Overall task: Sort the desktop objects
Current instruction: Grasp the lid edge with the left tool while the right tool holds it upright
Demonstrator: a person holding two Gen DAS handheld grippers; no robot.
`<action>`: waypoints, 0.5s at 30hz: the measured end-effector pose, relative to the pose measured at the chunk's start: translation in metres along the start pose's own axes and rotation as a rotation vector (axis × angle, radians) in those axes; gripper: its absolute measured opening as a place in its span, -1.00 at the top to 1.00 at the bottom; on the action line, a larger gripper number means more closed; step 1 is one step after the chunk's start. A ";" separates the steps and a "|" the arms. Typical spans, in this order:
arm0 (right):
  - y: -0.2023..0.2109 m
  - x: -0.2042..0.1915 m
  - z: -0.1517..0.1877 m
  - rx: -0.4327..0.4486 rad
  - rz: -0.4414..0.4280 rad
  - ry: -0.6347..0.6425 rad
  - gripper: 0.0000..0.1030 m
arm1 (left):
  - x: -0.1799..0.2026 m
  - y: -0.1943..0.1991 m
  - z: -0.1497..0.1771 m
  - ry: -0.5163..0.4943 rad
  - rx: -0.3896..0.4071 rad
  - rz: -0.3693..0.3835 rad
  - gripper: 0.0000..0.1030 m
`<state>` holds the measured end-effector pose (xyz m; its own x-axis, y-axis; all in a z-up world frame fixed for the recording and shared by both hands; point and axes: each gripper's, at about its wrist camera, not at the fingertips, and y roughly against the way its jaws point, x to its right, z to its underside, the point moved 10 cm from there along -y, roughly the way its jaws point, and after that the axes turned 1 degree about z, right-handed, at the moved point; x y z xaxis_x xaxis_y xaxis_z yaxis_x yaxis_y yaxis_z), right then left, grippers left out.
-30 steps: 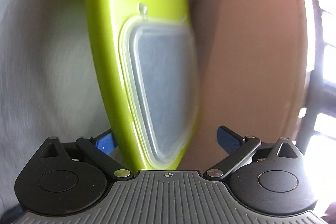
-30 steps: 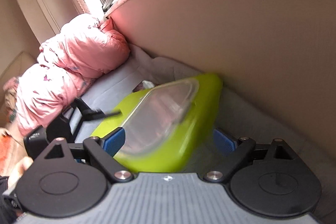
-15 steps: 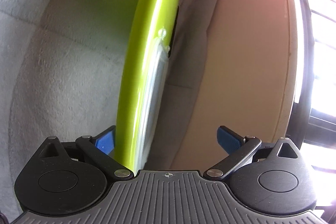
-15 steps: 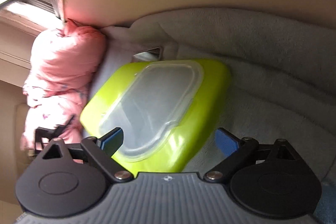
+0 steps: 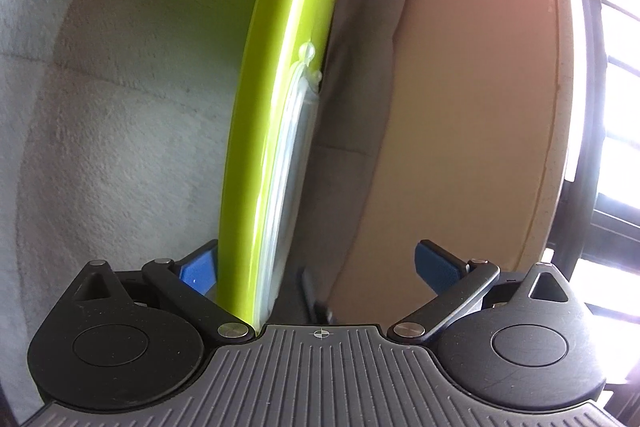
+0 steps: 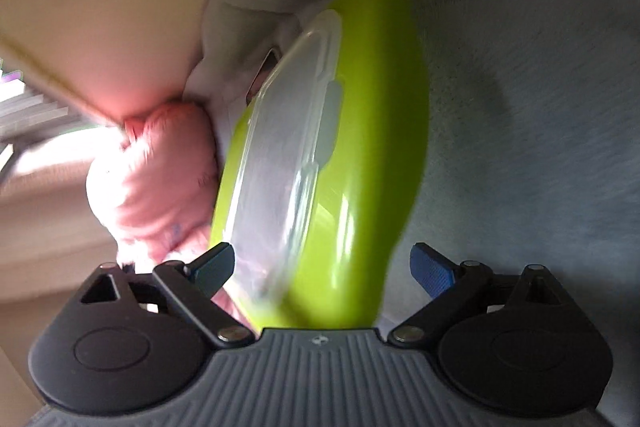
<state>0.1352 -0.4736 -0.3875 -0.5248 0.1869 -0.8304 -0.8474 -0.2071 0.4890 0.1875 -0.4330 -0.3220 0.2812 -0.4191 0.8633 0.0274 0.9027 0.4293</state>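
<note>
A lime-green lunch box [image 5: 276, 107] with a clear lid [image 5: 288, 167] stands edge-on in the left wrist view, its back against the left blue pad. My left gripper [image 5: 316, 263] is open, and its right pad is well clear of the box. In the right wrist view the same lunch box [image 6: 360, 187] is tilted, with its clear lid [image 6: 288, 155] facing left. It sits between the wide-spread fingers of my right gripper [image 6: 322, 263], which is open. The box's near end is hidden behind both gripper bodies. The right wrist view is blurred.
Grey fleecy fabric [image 5: 120, 147] lies under and behind the box, also on the right [image 6: 520, 107]. A beige panel [image 5: 460, 107] runs alongside it. A pink padded bundle [image 6: 160, 179] lies beyond the box. A barred window [image 5: 612, 107] glares at the right edge.
The box has swung from showing its lid to edge-on in the left wrist view. The right wrist view has rolled, so the box now looks upright. Both jaws stay spread.
</note>
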 end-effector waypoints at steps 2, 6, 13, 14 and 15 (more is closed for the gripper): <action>-0.011 0.003 -0.004 0.011 -0.015 -0.029 -0.86 | -0.001 -0.002 -0.002 -0.001 0.002 -0.009 -0.98; -0.018 0.003 0.001 0.004 -0.039 -0.045 0.03 | -0.005 -0.001 -0.005 0.010 0.002 -0.018 -1.00; 0.015 -0.070 0.037 0.057 -0.135 0.223 0.64 | 0.008 0.033 0.016 0.024 -0.035 0.068 -1.00; 0.019 -0.081 0.044 0.051 -0.154 0.242 0.66 | 0.010 0.045 0.018 0.010 -0.027 0.055 -1.00; 0.022 -0.093 0.050 0.047 -0.164 0.268 0.67 | 0.012 0.056 0.019 -0.009 -0.017 0.034 -1.00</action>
<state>0.1611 -0.4473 -0.2865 -0.3465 -0.0466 -0.9369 -0.9249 -0.1498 0.3495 0.1738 -0.3891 -0.2826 0.2734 -0.3887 0.8799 0.0343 0.9181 0.3949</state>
